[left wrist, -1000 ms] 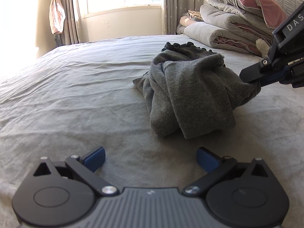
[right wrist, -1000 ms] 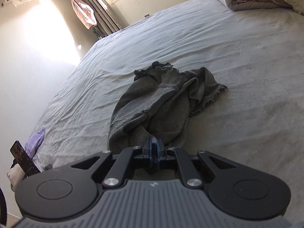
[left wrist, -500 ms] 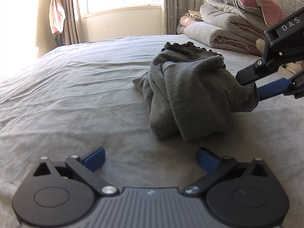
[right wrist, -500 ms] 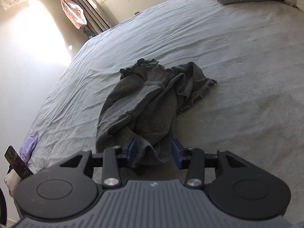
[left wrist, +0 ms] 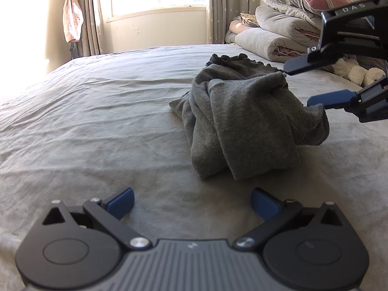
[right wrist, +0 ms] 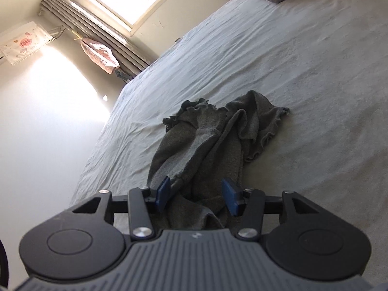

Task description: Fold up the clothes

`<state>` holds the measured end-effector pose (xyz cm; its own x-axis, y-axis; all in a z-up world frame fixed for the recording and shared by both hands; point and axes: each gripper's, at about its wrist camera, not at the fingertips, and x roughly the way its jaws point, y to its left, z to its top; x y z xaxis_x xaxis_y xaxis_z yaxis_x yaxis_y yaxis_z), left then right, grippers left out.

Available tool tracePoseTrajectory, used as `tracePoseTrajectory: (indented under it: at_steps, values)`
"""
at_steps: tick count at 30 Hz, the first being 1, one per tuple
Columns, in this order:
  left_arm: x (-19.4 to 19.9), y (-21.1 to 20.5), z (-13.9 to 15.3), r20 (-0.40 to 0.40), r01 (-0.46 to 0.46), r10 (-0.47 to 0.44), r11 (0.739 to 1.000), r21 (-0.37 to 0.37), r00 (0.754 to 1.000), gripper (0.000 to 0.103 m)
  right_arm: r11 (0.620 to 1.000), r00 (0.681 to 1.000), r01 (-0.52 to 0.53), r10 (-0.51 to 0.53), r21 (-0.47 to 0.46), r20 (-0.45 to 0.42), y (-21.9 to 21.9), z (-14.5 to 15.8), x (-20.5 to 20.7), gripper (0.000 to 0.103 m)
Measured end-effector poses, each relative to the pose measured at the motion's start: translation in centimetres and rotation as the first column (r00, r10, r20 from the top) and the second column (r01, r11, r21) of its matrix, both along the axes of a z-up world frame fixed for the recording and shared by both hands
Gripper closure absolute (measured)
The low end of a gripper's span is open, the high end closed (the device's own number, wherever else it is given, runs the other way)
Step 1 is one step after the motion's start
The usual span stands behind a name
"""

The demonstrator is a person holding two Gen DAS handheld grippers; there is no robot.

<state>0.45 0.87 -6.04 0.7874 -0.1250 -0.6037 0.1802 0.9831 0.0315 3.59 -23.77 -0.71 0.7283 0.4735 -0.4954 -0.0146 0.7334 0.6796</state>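
A crumpled dark grey garment [left wrist: 242, 121] with a ruffled hem lies in a heap on the grey bed sheet [left wrist: 97, 121]. My left gripper [left wrist: 191, 203] stands open just above the sheet, short of the garment, with nothing between its fingers. My right gripper [left wrist: 299, 86] comes in from the right at the heap's right edge. In the right wrist view the right gripper [right wrist: 196, 195] is open; a fold of the garment [right wrist: 213, 140] lies loosely between its blue pads [right wrist: 163, 192], which do not press on it.
Folded quilts and pillows [left wrist: 278, 36] are stacked at the bed's far right, with a white plush toy [left wrist: 351, 70] beside them. A pink bag [left wrist: 72, 21] hangs by the curtain near the window. The bed's left edge [right wrist: 101, 145] runs along a sunlit wall.
The right gripper went from shut on the garment's edge to open, and it rolled. The released cloth sagged onto the heap. The left gripper stayed where it was.
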Motion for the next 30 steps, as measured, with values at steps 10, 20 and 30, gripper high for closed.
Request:
tracePoseTrajectory:
  at_steps: [10,20,30]
  values:
    - [0.2,1.4,1.9,-0.090,0.022,-0.022,1.000,-0.004,0.996,0.001,0.998,0.997,-0.060,0.059,0.017,0.041,2.6,-0.6,0.4,0.089]
    - [2.4,3.4,5.1,-0.120,-0.007,-0.008,0.992,-0.127,0.993,0.001,0.997,0.995,0.023,-0.016,-0.073,0.095,0.4,2.7,-1.3,0.092]
    - [4.0,1.2,5.3,-0.093,0.109,-0.143,0.945,-0.307,0.985,0.001,0.950,0.987,0.139,-0.156,-0.280,-0.039,-3.0,1.6,-1.3,0.099]
